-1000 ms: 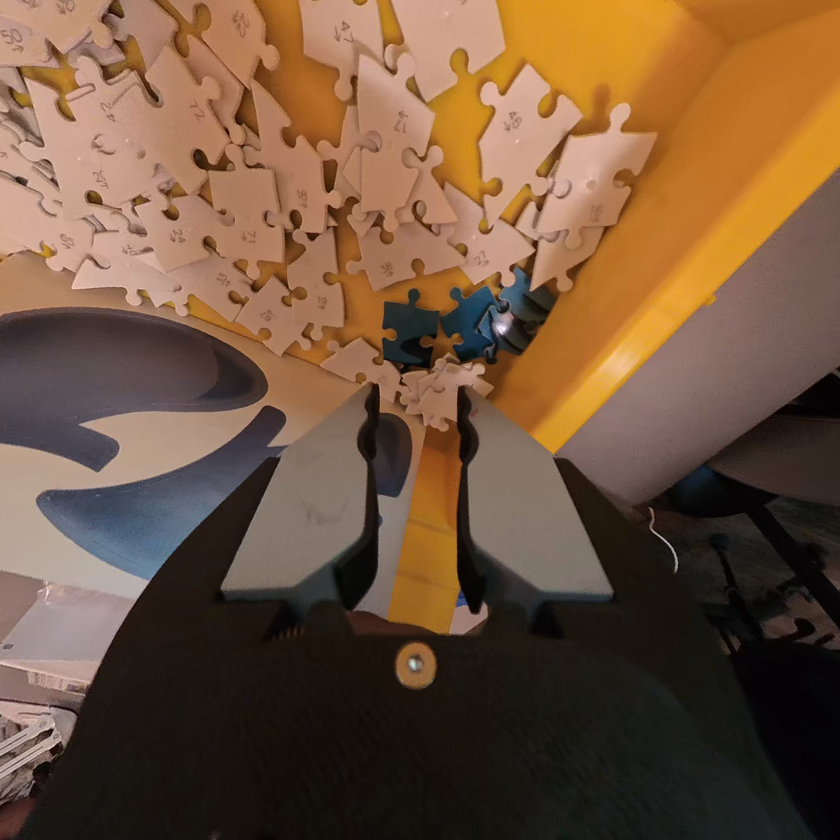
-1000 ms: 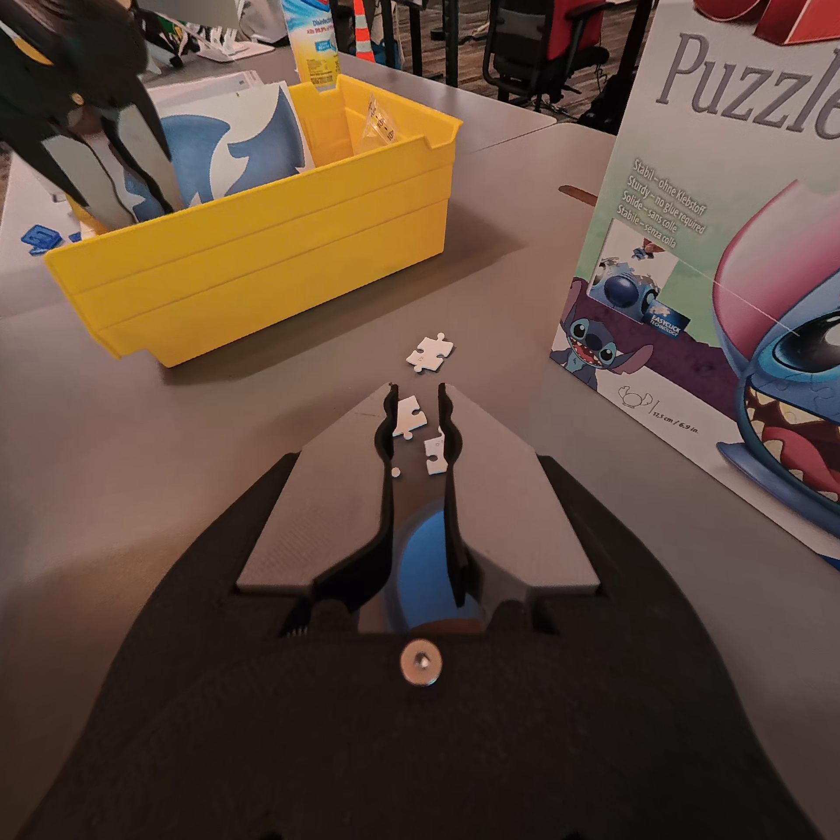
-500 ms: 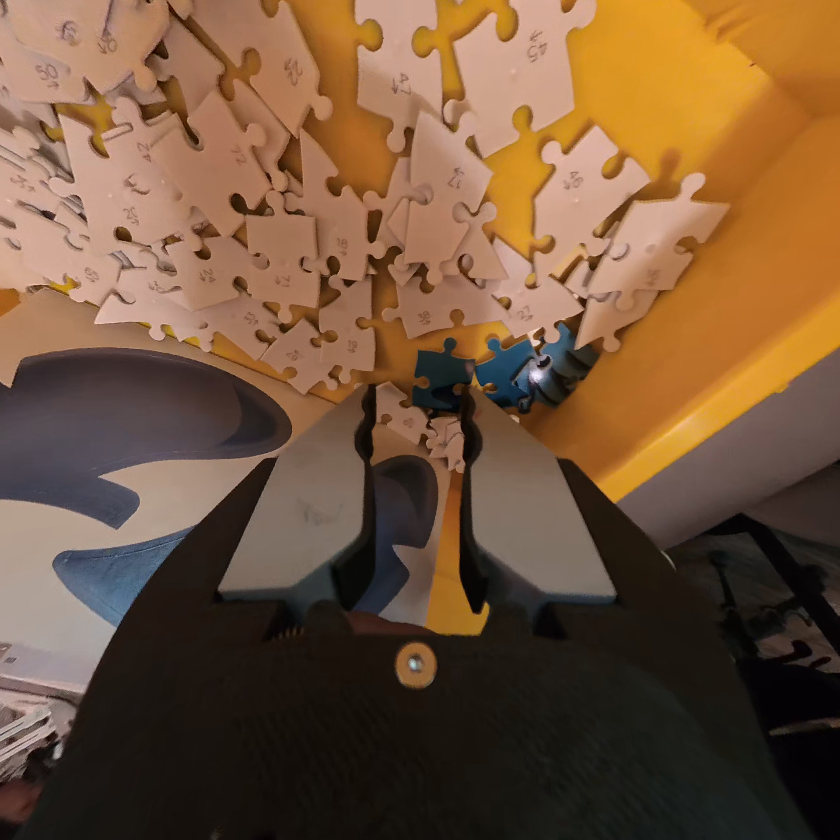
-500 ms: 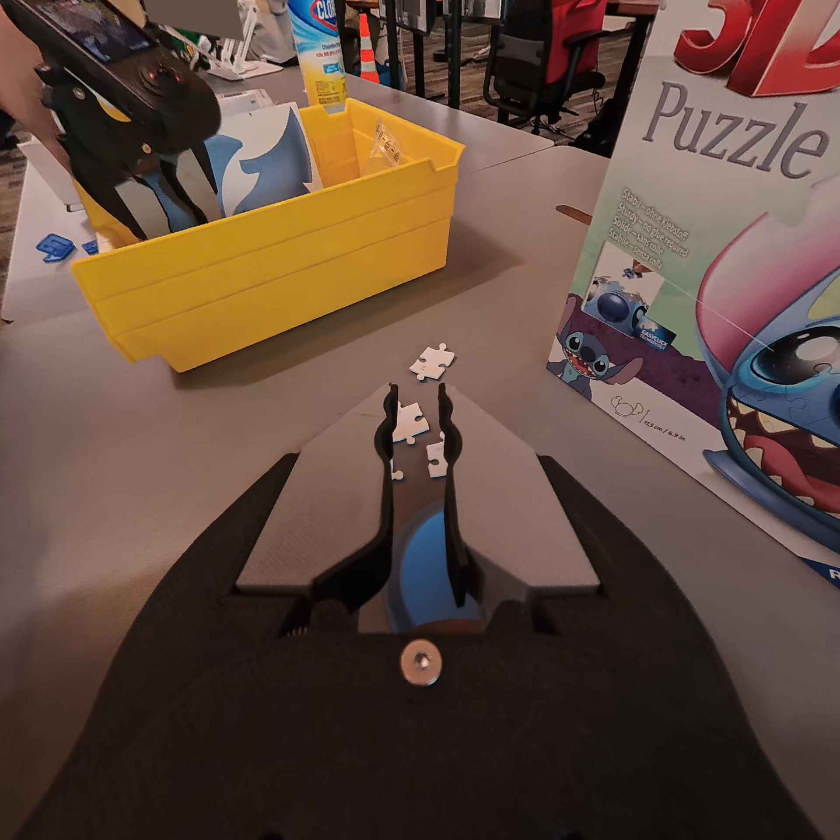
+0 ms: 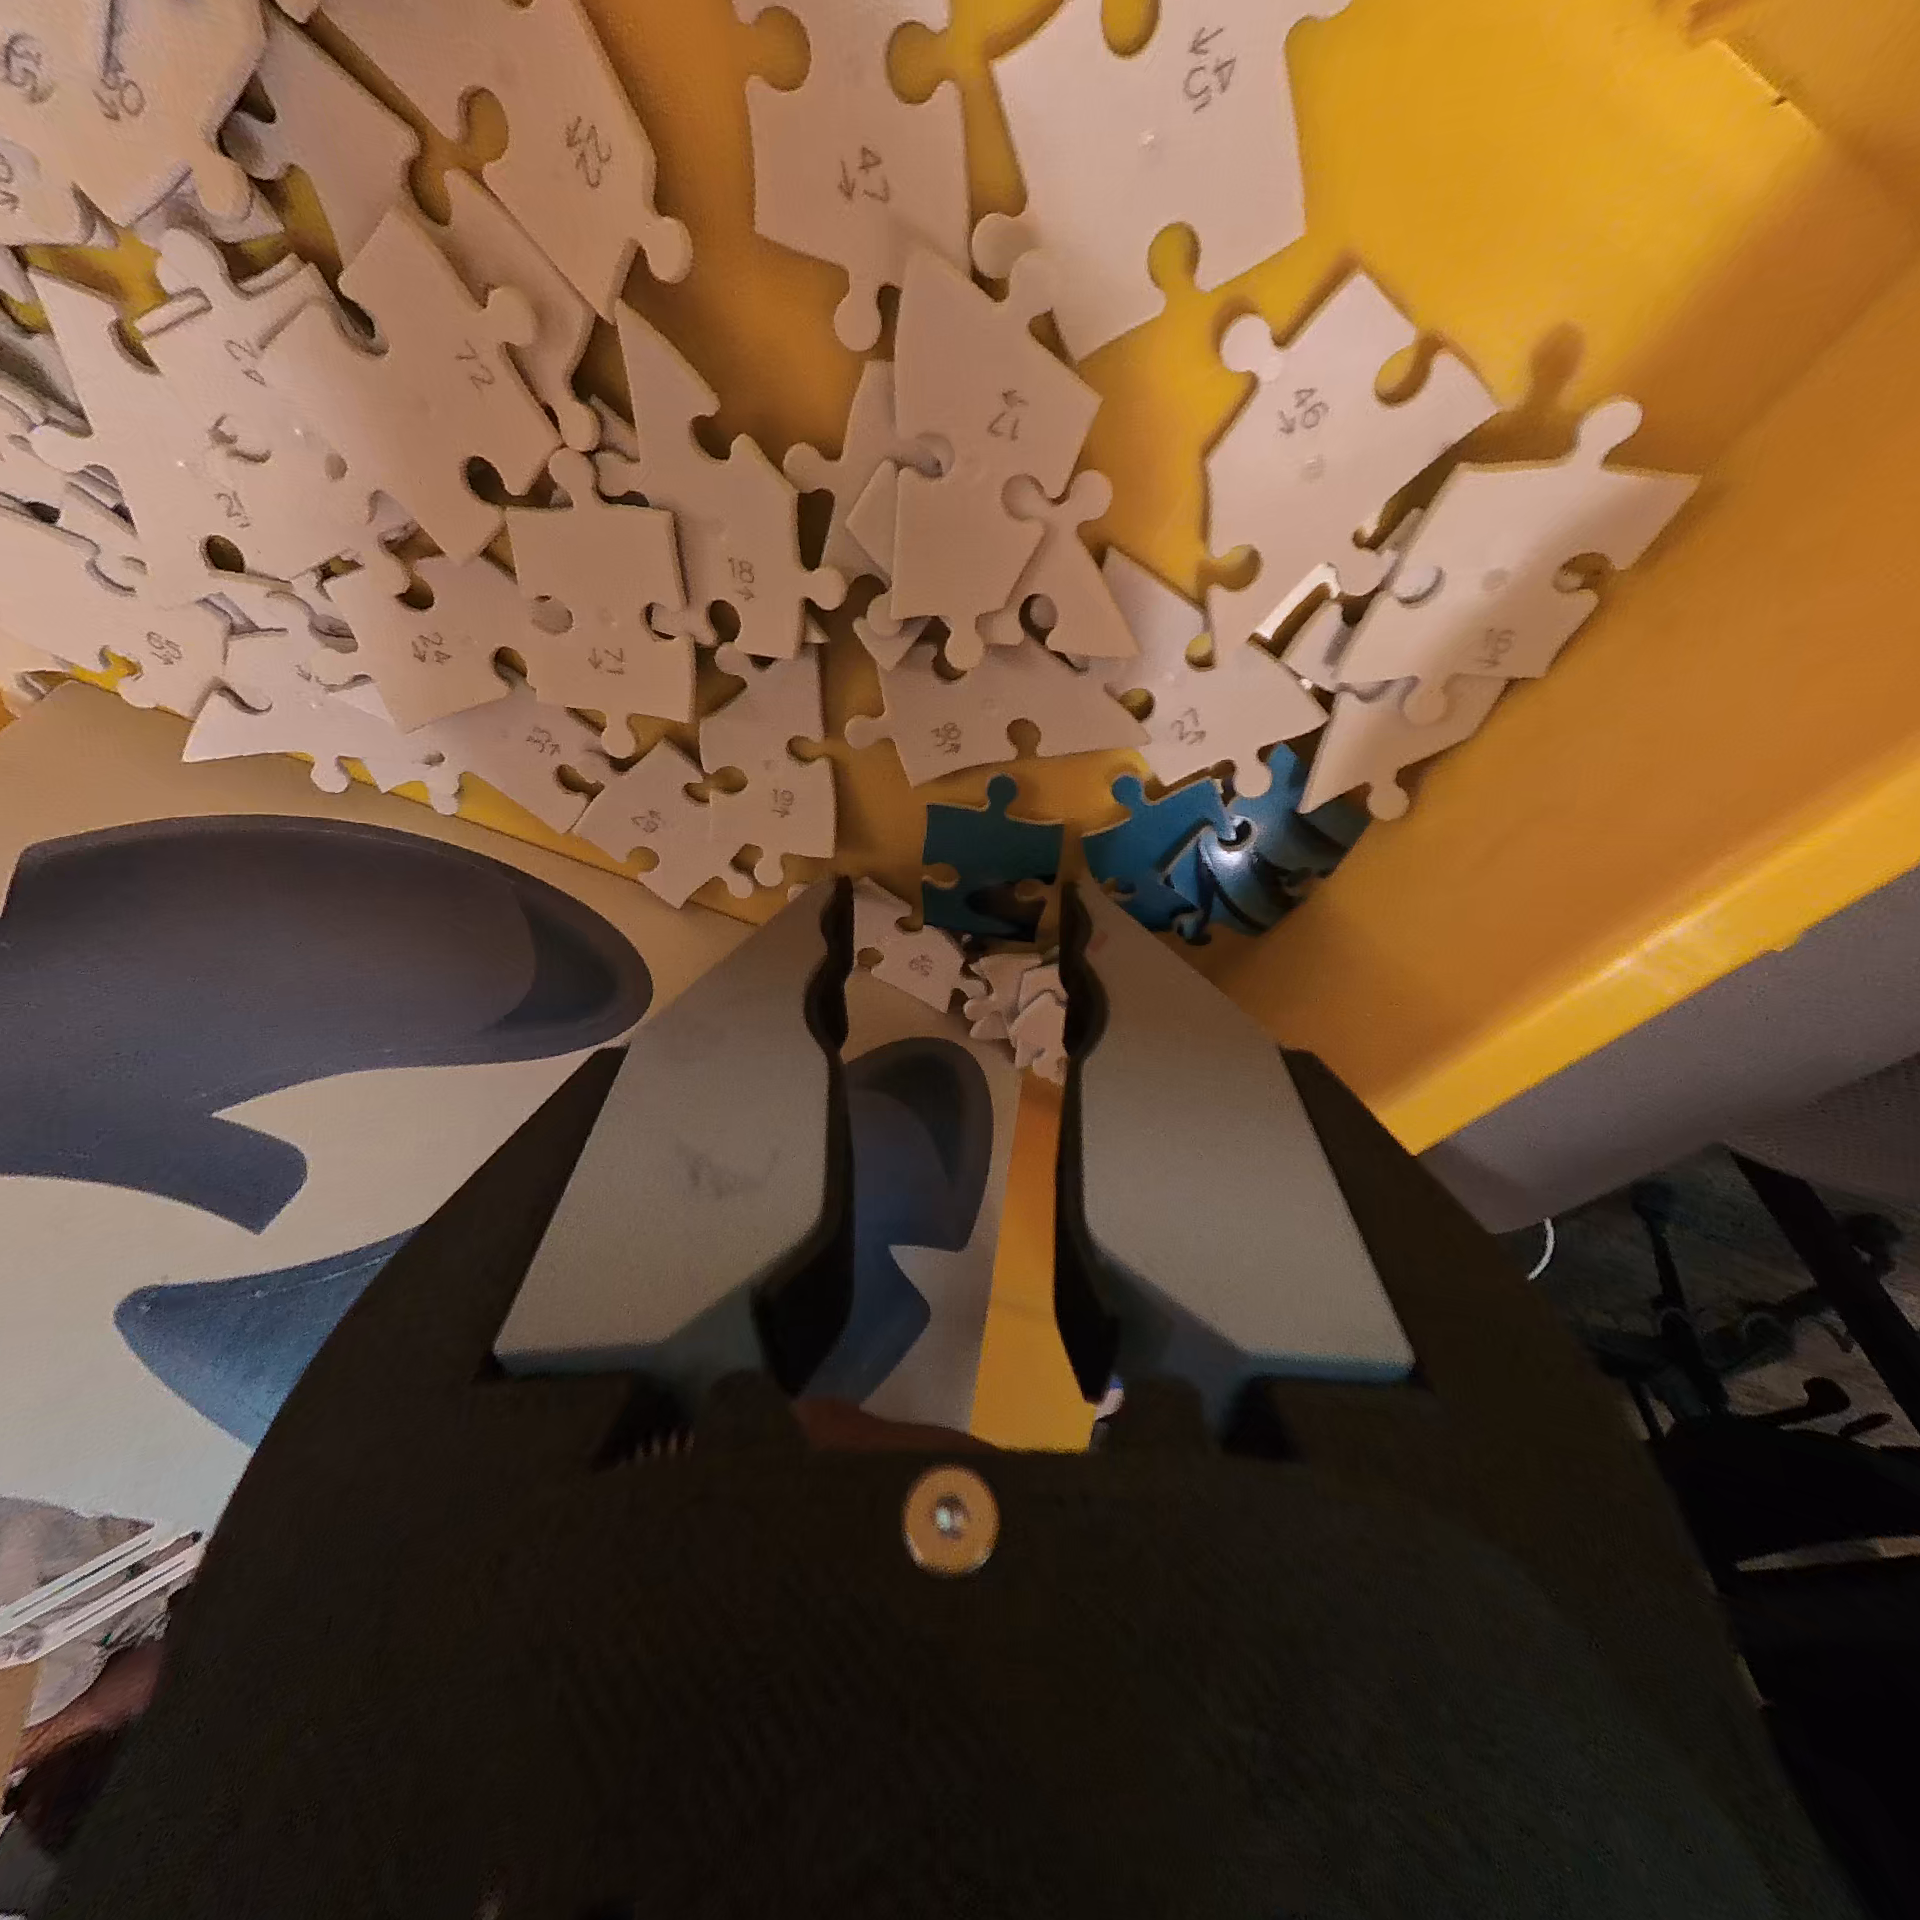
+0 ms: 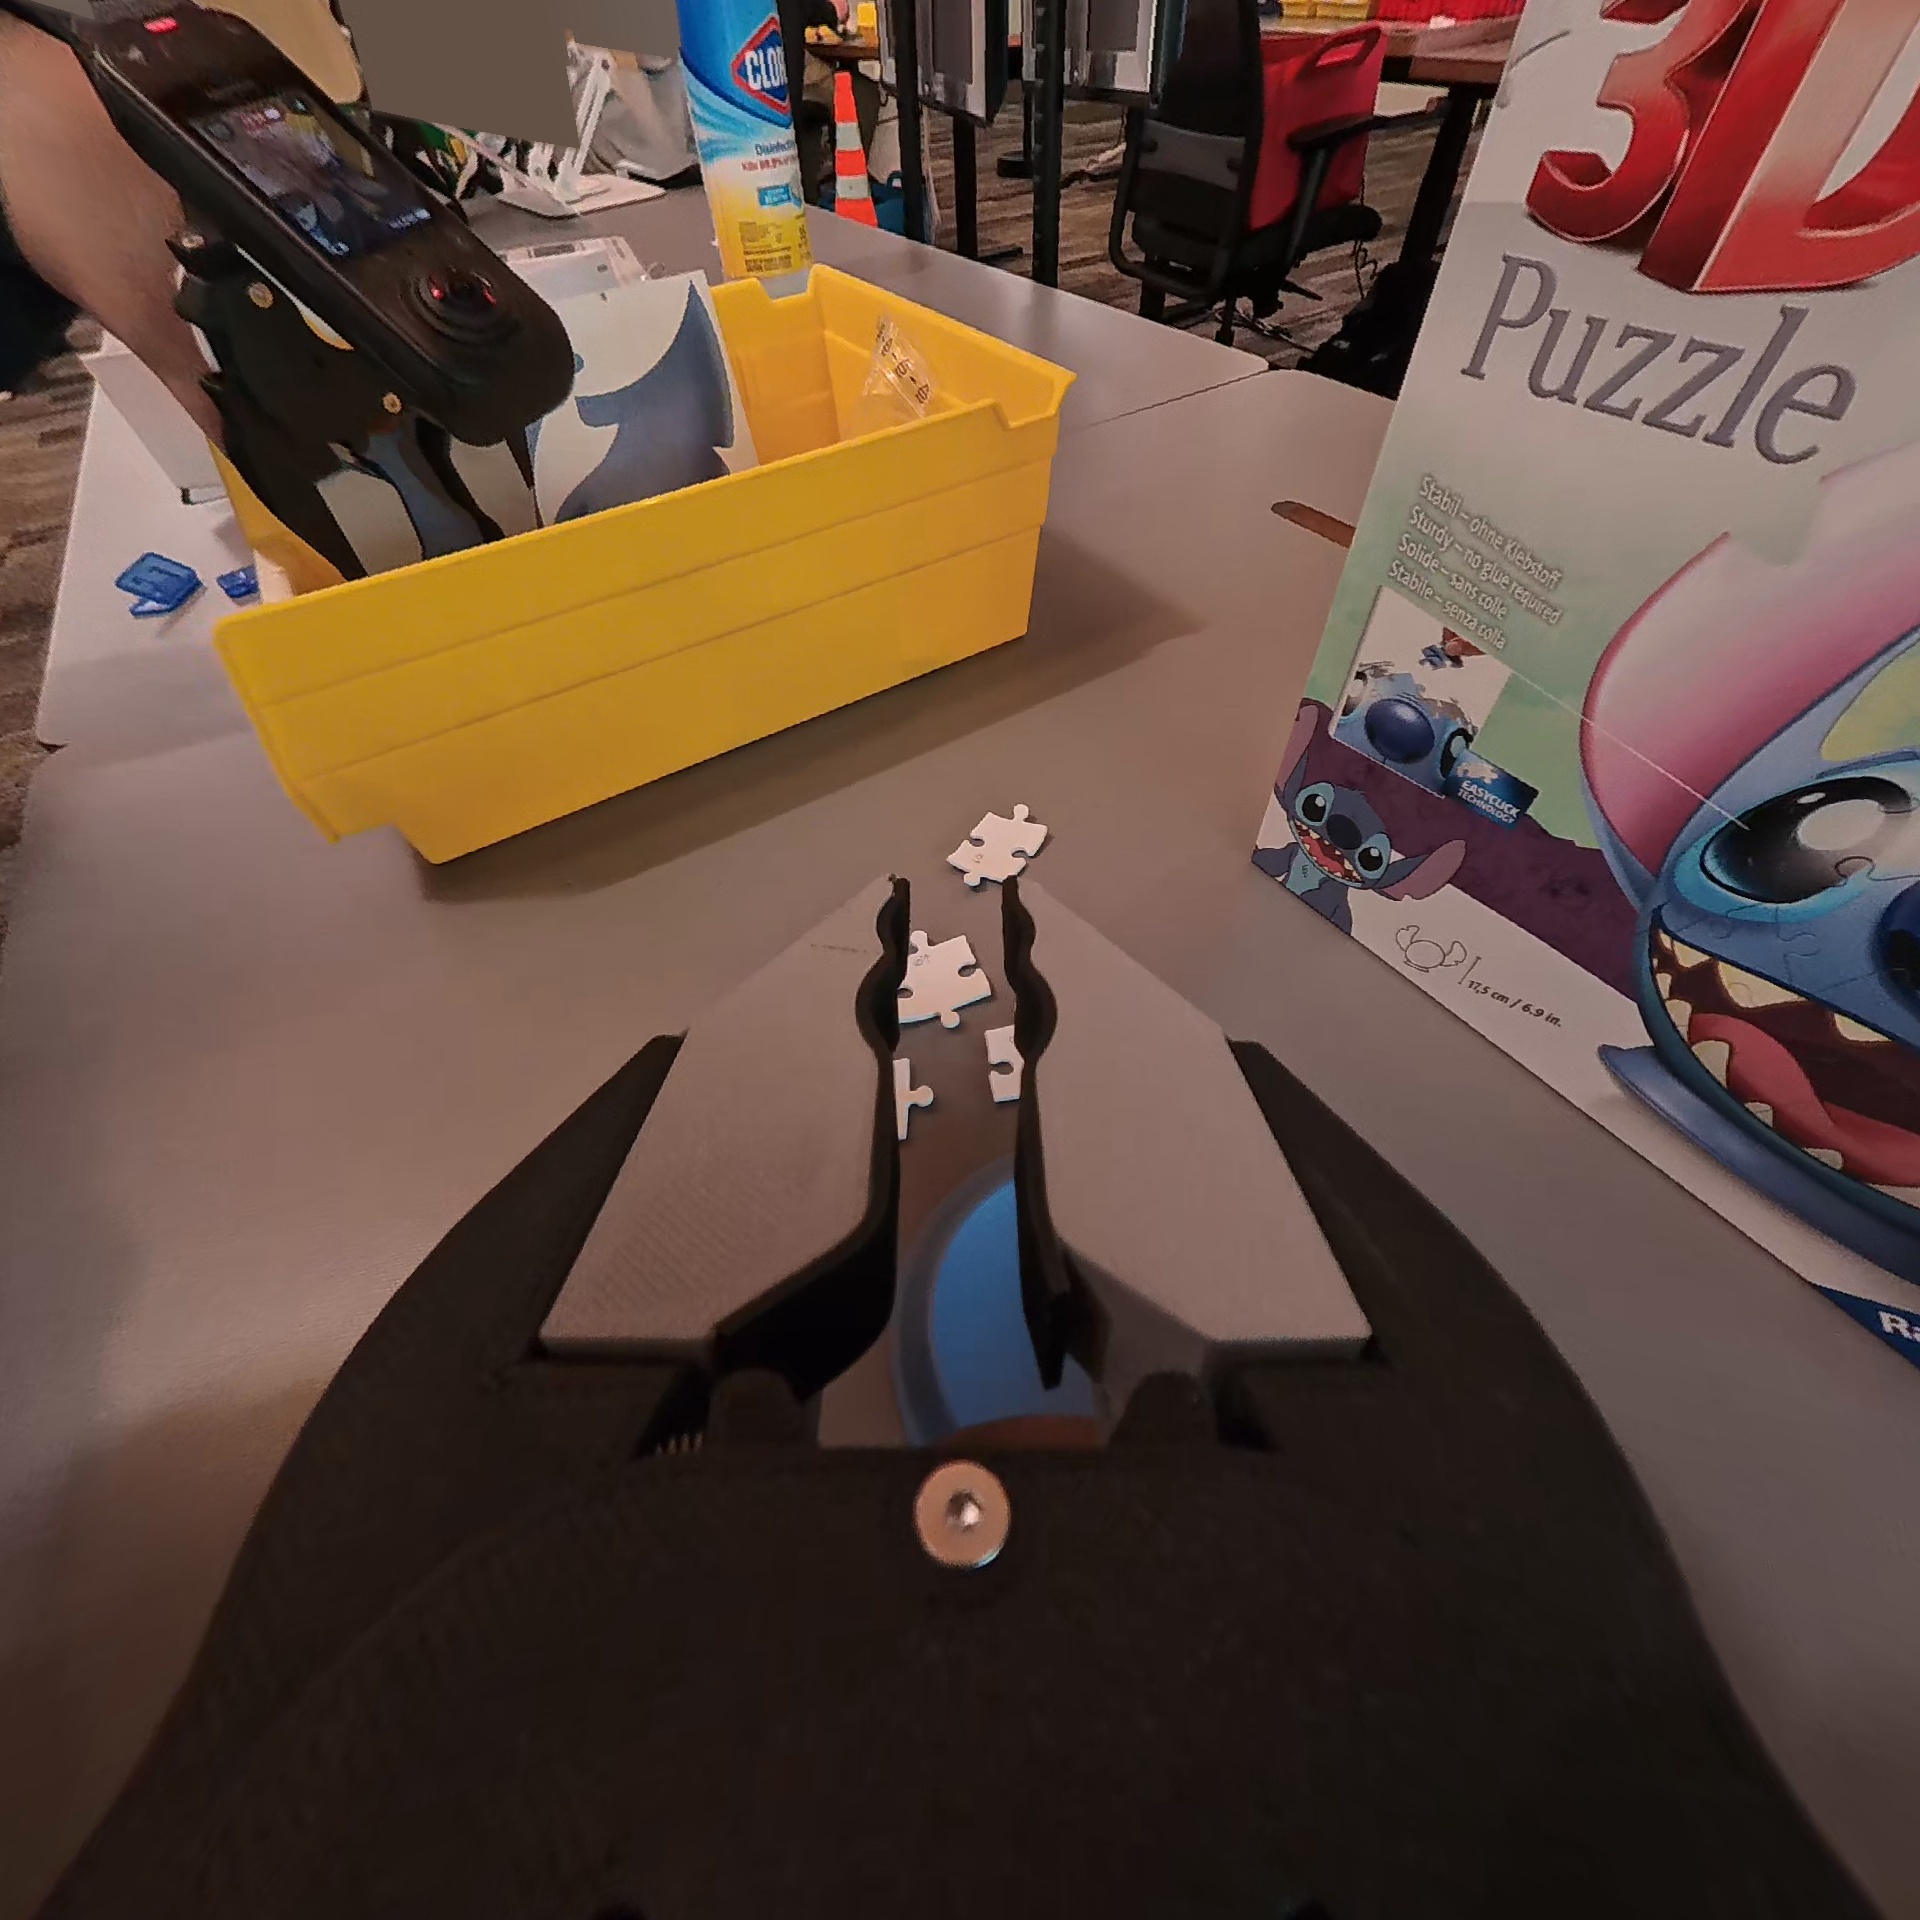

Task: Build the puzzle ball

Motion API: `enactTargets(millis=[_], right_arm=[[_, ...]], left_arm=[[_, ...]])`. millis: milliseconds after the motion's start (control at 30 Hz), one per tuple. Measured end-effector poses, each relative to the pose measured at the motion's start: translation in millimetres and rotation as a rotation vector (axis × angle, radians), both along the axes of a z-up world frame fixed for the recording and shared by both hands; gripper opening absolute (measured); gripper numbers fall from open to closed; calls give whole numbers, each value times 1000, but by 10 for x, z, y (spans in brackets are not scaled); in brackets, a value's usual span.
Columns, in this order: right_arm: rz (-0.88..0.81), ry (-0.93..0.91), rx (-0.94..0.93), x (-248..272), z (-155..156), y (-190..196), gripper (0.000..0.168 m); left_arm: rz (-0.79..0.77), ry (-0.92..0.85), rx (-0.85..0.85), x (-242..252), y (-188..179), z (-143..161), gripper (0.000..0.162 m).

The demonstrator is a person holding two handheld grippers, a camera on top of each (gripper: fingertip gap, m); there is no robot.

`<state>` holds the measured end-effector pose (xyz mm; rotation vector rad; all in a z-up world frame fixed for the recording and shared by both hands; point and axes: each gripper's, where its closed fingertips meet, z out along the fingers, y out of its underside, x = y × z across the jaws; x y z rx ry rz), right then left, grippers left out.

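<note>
In the left wrist view, my left gripper (image 5: 956,914) is open inside the yellow bin (image 5: 1558,831). It hangs low over a heap of white face-down puzzle pieces (image 5: 727,540). Two small white pieces (image 5: 920,961) lie between its fingertips, untouched as far as I can tell. A few blue pieces (image 5: 992,842) lie just beyond the tips. In the right wrist view, my right gripper (image 6: 954,888) is open and empty above the grey table. Several loose white pieces (image 6: 940,977) lie under and ahead of it. The left gripper (image 6: 395,488) shows dipping into the bin (image 6: 644,644).
A cream and blue printed card (image 5: 260,1039) leans in the bin, also seen in the right wrist view (image 6: 644,416). The tall puzzle box (image 6: 1662,727) stands at the right. A blue round object (image 6: 971,1299) lies under my right gripper. A wipes canister (image 6: 748,156) stands behind the bin. There is about 35 cm between the tips of the two grippers.
My left gripper has gone deeper into the bin, nearer the pieces, still open. The right gripper has drawn back slightly, so more loose pieces show between its fingers.
</note>
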<state>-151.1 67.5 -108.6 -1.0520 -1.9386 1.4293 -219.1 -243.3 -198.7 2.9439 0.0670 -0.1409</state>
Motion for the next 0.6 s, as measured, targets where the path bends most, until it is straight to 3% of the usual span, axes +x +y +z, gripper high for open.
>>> enactTargets(millis=[600], right_arm=[[7, 22, -5, 53, 55, -26, 13]], left_arm=[[5, -99, -20, 36, 32, -20, 23]])
